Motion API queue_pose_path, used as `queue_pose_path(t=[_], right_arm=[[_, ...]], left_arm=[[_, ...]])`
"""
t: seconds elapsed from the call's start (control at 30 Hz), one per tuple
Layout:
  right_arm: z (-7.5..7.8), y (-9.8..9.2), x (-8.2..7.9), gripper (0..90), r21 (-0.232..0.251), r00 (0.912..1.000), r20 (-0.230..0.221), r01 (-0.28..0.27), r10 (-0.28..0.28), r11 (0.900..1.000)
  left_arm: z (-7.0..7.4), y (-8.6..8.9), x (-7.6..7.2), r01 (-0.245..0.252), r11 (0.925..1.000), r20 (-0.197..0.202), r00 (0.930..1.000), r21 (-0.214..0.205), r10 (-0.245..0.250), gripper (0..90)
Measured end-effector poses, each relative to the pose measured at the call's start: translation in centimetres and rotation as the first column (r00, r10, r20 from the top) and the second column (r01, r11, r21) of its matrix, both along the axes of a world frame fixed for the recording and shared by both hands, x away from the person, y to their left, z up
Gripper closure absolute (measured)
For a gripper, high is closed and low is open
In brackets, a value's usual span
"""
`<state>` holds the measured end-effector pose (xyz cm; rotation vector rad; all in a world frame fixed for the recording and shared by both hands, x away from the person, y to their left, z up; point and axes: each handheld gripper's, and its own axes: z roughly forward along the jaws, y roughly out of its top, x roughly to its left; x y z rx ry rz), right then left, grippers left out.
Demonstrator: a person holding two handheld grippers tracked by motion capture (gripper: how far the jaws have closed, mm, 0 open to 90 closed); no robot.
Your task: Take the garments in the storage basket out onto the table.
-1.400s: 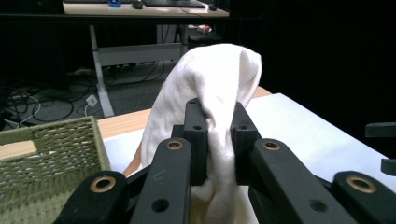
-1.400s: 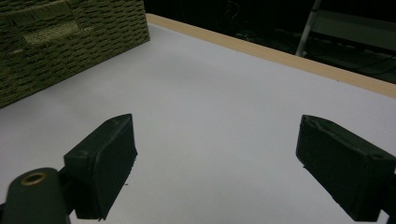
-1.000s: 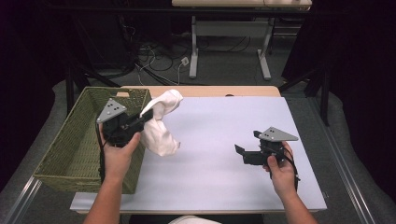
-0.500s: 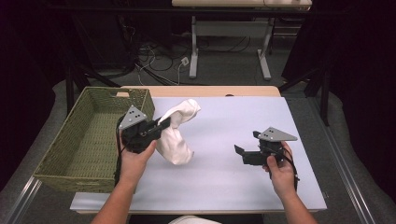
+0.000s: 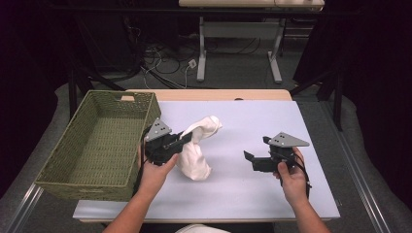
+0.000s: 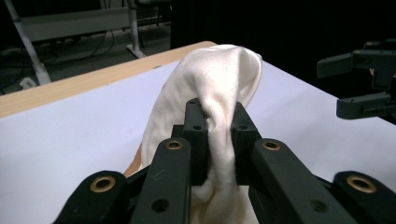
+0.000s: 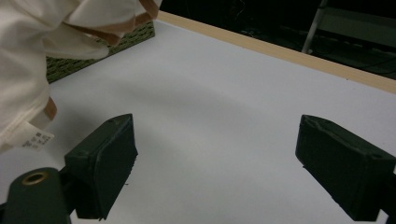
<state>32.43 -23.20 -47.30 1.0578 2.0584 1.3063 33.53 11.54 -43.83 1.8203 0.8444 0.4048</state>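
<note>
A cream-white cloth garment [image 5: 197, 148] with tan trim hangs bunched over the white table top [image 5: 252, 116], its lower end resting on the surface. My left gripper [image 5: 183, 140] is shut on an upper fold of it, and the cloth [image 6: 210, 93] bulges up between the two black jaws in the left gripper view. My right gripper [image 5: 249, 160] stands open above the table's right half, nothing between its jaws. In the right gripper view the garment [image 7: 42, 51] hangs at the upper left, with a small label at its edge.
A green woven basket [image 5: 73, 150] sits at the table's left edge, with nothing in it. The table's wooden far edge [image 5: 214, 94] runs behind the white sheet. Beyond it are desk legs and cables on the floor.
My left gripper has carried the garment rightward from over the basket's rim to the middle of the table and lower. The right gripper has stayed put.
</note>
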Motion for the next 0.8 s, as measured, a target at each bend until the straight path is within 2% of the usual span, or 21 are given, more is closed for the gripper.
queue_pose_path(t=[0.37,0.4,0.57,0.6,0.8], right_arm=[[0.0,-0.2,0.0,12.1,-0.002,1.0,0.003,0.001,-0.001,1.0],[0.0,-0.2,0.1,12.2,0.002,1.0,0.002,0.003,-0.003,1.0],[-0.2,-0.1,0.2,12.2,-0.004,0.9999,-0.009,-0.004,0.004,1.0],[-0.2,-0.1,0.3,12.2,-0.007,0.9999,-0.007,-0.008,0.008,0.9999],[-0.3,-0.2,0.4,12.3,0.0,0.9999,-0.012,-0.001,0.001,1.0]], left_arm=[[-2.8,-1.7,0.4,0.011,0.9996,-0.04,0.9991,0.025,-0.009,81.5],[-3.3,-2.0,0.5,0.014,0.9992,-0.054,0.9985,0.039,-0.012,81.5],[-4.4,-2.5,0.7,0.017,0.9982,-0.066,0.9977,0.058,-0.013,81.5],[-4.9,-2.7,0.9,0.02,0.997,-0.073,0.9972,0.074,-0.015,81.5],[-6.4,-3.3,1.1,0.035,0.9953,-0.108,0.9938,0.09,-0.025,81.3]])
